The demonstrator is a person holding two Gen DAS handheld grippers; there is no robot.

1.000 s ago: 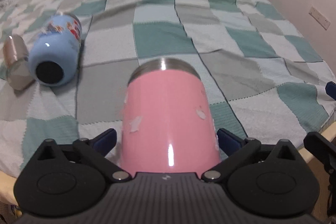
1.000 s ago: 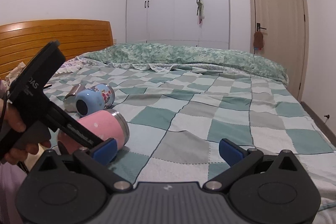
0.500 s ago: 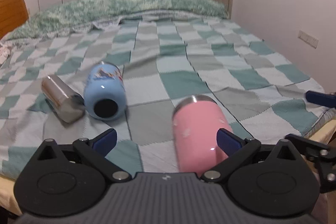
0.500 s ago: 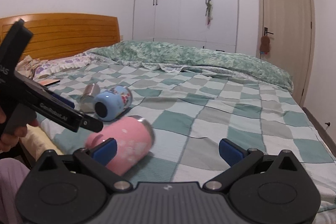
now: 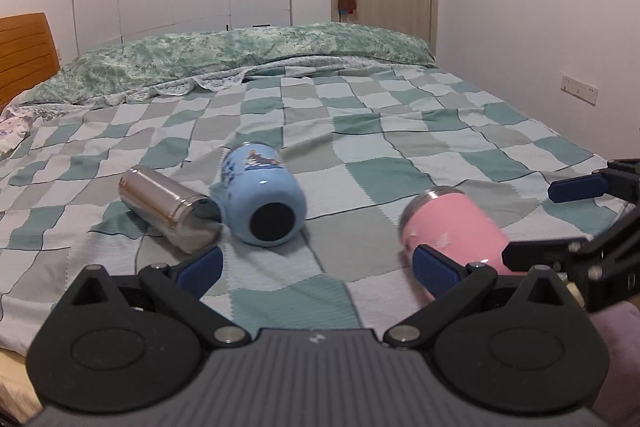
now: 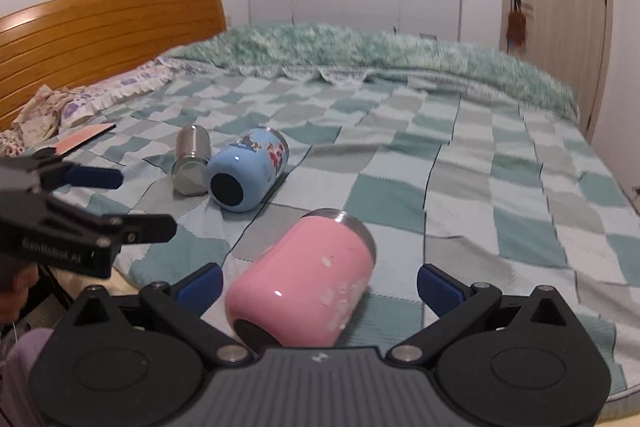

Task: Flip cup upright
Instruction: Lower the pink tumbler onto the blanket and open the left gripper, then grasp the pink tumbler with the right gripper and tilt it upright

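A pink cup (image 6: 304, 279) with a steel rim lies on its side on the checked bedspread near the bed's front edge, its base toward the right wrist camera. It also shows in the left wrist view (image 5: 452, 231). My right gripper (image 6: 320, 283) is open, its blue-tipped fingers on either side of the cup without touching. My left gripper (image 5: 316, 271) is open and empty, to the left of the pink cup. A light blue cartoon cup (image 5: 262, 199) and a steel cup (image 5: 168, 207) lie on their sides beside each other.
The checked bedspread (image 5: 380, 147) covers a wide bed, with a green quilt (image 5: 240, 55) folded at the far side. The wooden headboard (image 6: 100, 27) and pillows stand at the left. A red card (image 6: 84, 139) lies near them. A wall runs along the right.
My left gripper has pulled back and swung left off the pink cup, which now lies free. My right gripper has moved in so its open fingers flank the cup.
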